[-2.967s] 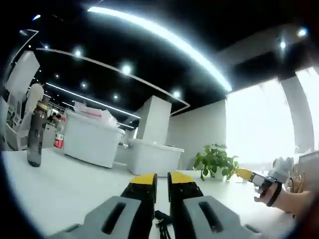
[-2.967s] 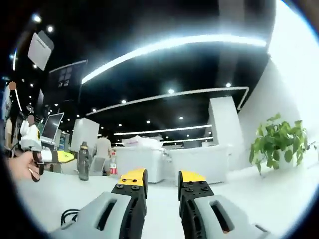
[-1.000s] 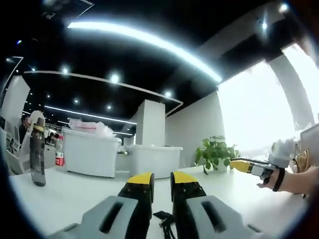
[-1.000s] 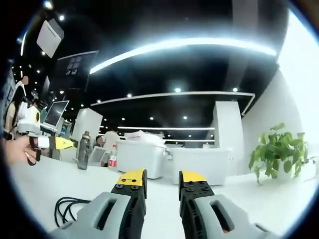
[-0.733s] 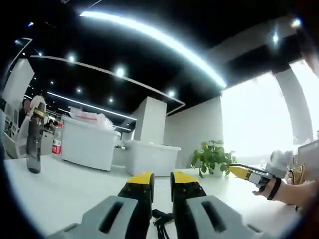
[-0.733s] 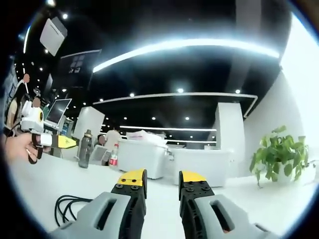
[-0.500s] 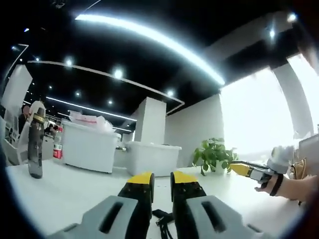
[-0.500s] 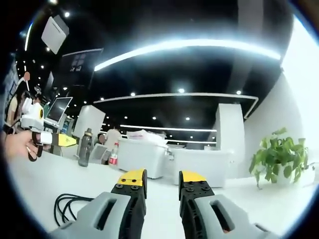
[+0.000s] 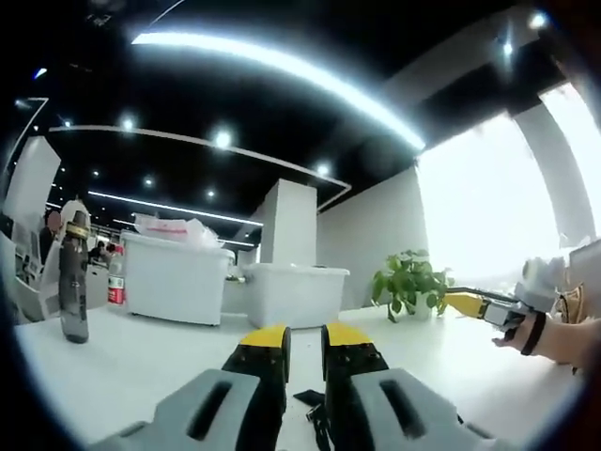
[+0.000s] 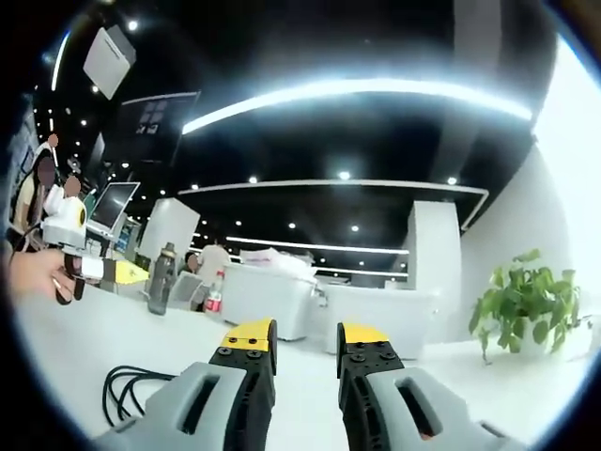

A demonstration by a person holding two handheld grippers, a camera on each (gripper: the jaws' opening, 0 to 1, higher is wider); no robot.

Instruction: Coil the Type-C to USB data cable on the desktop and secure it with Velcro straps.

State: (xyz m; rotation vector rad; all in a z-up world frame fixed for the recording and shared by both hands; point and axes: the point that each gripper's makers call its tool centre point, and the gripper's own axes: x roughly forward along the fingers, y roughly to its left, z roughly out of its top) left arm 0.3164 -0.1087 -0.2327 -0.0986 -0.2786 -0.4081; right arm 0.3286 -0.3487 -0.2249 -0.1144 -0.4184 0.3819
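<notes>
Cable (image 10: 127, 390) lying in loose black loops on white desk (image 10: 94, 348), left of right gripper (image 10: 302, 331); placed as half a second back. Strap (image 9: 308, 397) on desk between near-closed, empty jaws of left gripper (image 9: 304, 333). Right jaws slightly parted, empty; both level, low over desk, bare surface ahead.

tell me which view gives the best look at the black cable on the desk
The right gripper view: several loose black loops of the cable lie in the open on the white desk, left of the tongs. The left gripper view shows just a short black piece between its jaws, mostly hidden.
</notes>
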